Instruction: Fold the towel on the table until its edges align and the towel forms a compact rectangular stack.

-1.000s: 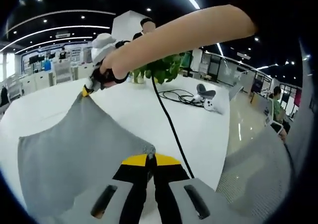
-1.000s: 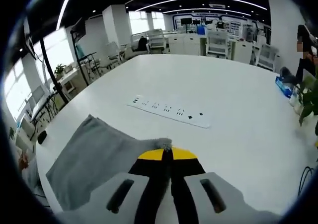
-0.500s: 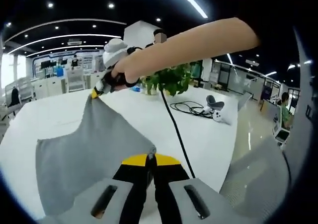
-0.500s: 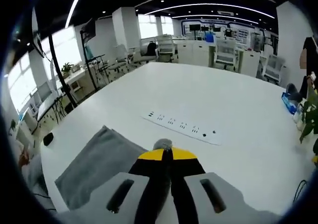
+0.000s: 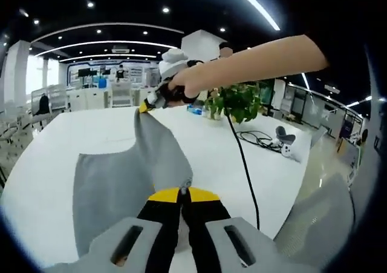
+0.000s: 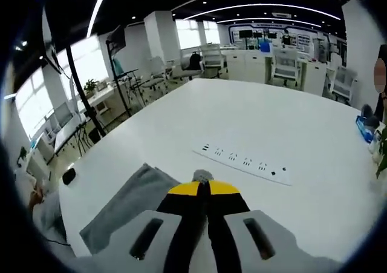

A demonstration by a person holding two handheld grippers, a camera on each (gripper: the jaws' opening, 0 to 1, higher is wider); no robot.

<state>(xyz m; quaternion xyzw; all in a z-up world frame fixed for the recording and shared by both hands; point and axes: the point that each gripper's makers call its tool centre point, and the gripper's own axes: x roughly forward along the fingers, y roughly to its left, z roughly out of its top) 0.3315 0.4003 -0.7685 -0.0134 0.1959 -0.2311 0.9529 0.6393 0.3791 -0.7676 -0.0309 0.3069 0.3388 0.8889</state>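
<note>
A grey towel (image 5: 124,176) is stretched above the white table (image 5: 54,146), held up by two corners. My left gripper (image 5: 183,191) is shut on the near corner, which bunches at its yellow tips. The right gripper (image 5: 147,106), held by a person's hand and bare arm, pinches the far corner in the left gripper view. In the right gripper view my right gripper (image 6: 202,185) is shut on a tuft of the towel (image 6: 124,206), whose body hangs down to the left over the table (image 6: 254,121).
A white power strip (image 6: 245,162) lies on the table ahead of the right gripper. A potted plant (image 5: 239,101), a black cable (image 5: 245,164) and a white device (image 5: 285,144) sit at the far right. A mesh chair back (image 5: 317,218) stands beside the table edge.
Both grippers have lifted the towel higher and carried it across the table; the right gripper's corner rose and swung right in the left view. The power strip slid right in the right view.
</note>
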